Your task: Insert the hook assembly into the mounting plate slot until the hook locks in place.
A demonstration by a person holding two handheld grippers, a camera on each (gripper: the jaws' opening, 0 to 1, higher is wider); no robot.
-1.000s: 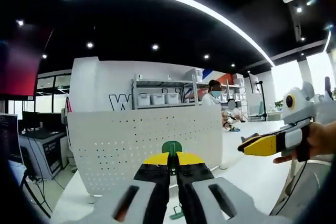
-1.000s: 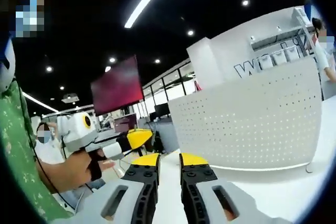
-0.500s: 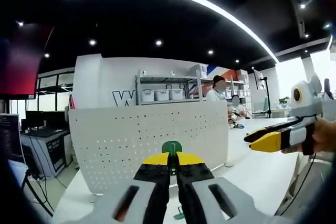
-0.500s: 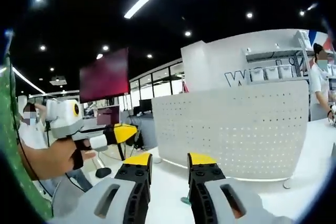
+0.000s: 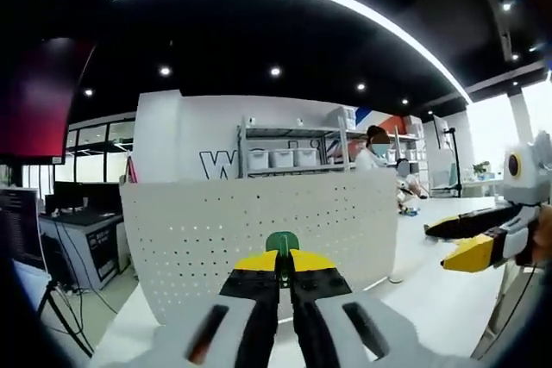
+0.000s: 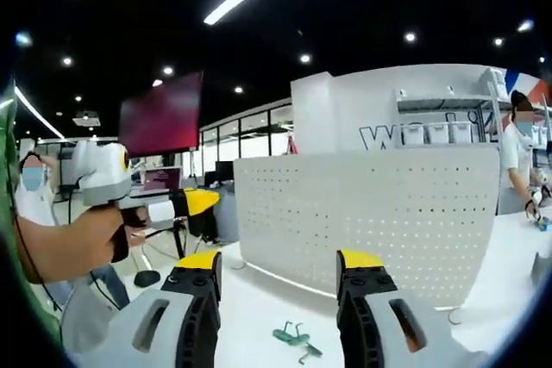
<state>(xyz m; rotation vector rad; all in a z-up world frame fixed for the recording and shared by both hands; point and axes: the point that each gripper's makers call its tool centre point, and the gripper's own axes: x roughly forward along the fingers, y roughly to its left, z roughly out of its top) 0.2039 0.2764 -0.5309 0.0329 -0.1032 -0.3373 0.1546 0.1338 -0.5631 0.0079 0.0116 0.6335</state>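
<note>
A white perforated mounting plate (image 5: 267, 226) (image 6: 379, 217) stands upright on the white table. My left gripper (image 5: 281, 261) is shut on a green hook assembly (image 5: 281, 243), whose rounded green tip sticks up between the yellow-tipped jaws in front of the plate. In the right gripper view my right gripper (image 6: 280, 263) is open with its jaws wide apart and nothing between them. A second green hook piece (image 6: 295, 339) lies on the table below the plate. The left gripper (image 6: 185, 206) also shows at the left of the right gripper view, and the right gripper (image 5: 479, 239) at the right of the left gripper view.
The white table (image 6: 259, 299) runs under the plate. Behind stand a shelf with white bins (image 5: 285, 157), desks with monitors (image 5: 52, 213) and a red screen (image 6: 159, 114). A person (image 5: 377, 148) stands at the back. The holder's arm (image 6: 60, 243) is at the left.
My right gripper has opened wider and its view has swung down, bringing the green piece on the table into sight. In the left gripper view the right gripper has shifted rightward and lower.
</note>
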